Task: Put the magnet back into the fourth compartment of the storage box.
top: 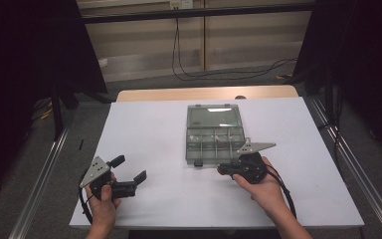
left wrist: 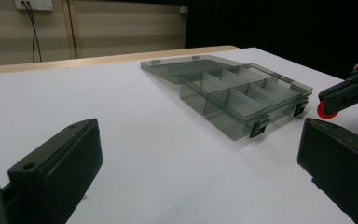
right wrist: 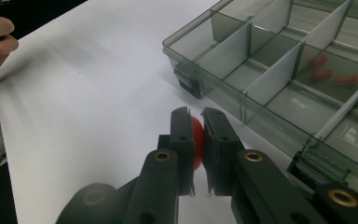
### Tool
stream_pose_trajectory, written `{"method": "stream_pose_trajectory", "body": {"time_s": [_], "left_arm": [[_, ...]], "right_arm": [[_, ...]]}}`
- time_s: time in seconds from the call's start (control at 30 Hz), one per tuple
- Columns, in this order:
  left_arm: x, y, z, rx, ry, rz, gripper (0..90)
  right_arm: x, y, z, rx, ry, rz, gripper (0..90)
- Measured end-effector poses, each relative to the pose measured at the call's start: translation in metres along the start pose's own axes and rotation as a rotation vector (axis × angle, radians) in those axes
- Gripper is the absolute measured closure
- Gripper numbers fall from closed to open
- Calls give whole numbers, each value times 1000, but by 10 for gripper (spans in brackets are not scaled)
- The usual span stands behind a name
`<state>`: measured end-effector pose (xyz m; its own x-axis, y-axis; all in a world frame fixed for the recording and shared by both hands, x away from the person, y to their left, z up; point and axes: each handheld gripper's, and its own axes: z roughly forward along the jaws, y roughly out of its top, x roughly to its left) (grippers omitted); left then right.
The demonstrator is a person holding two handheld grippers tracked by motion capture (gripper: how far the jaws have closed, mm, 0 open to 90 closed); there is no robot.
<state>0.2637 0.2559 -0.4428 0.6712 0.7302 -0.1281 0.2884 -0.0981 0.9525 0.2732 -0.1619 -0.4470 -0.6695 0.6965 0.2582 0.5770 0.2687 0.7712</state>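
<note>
White table (top: 154, 134): red disc (right wrist: 196, 142) pinched inside right claw (right wrist: 196, 122).

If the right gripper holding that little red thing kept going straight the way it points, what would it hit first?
Probably the front corner of the clear compartment box, near its latch; the right gripper points along the box's near wall, so depth leaves some doubt.

A compartment box (top: 214, 144) lies on the worktop (top: 149, 134), right of centre, its lid (top: 214, 117) folded back flat behind it. Several small pegs (right wrist: 328, 73) lie in one of its compartments. The right hand-held gripper (top: 224, 169) sits just before the box's near edge, pinching a small disc (right wrist: 196, 140). The left hand-held gripper (top: 129, 172) is well apart to the left, near the front edge of the worktop.
</note>
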Motion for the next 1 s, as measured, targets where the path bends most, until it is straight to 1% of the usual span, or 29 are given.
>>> {"method": "stream_pose_trajectory", "body": {"time_s": [0.17,0.2,0.27,0.33,0.4,0.5,0.57,0.6,0.63,0.77,0.9,1.0], "left_arm": [[0,0,0,1,-2,2,0],[0,0,0,3,2,2,0],[-1,0,1,3,1,-1,0],[0,-1,1,0,-4,-2,0],[-1,0,1,3,0,1,0],[-1,0,1,2,1,-1,0],[0,-1,0,2,2,0,0],[0,-1,0,3,-6,2,0],[1,-1,0,0,-3,0,0],[0,-1,0,2,3,-6,0],[0,-1,0,1,-4,-1,0],[-1,0,0,1,4,1,0]], "right_arm": [[-2,2,-2,2,-9,6,836],[-3,3,-3,-2,-8,-2,836],[-3,4,-4,2,-13,8,836],[-5,5,-5,-2,-15,5,836],[-7,6,-6,-6,-12,-1,836],[-8,8,-7,-5,-25,8,836],[-10,10,-7,-9,-22,5,837],[-10,11,-8,-9,-25,5,837],[-10,12,-9,-8,-27,11,837],[-12,16,-10,-9,-28,3,836],[-13,20,-12,-15,-34,6,837],[-15,22,-14,-23,-36,8,836]]}}
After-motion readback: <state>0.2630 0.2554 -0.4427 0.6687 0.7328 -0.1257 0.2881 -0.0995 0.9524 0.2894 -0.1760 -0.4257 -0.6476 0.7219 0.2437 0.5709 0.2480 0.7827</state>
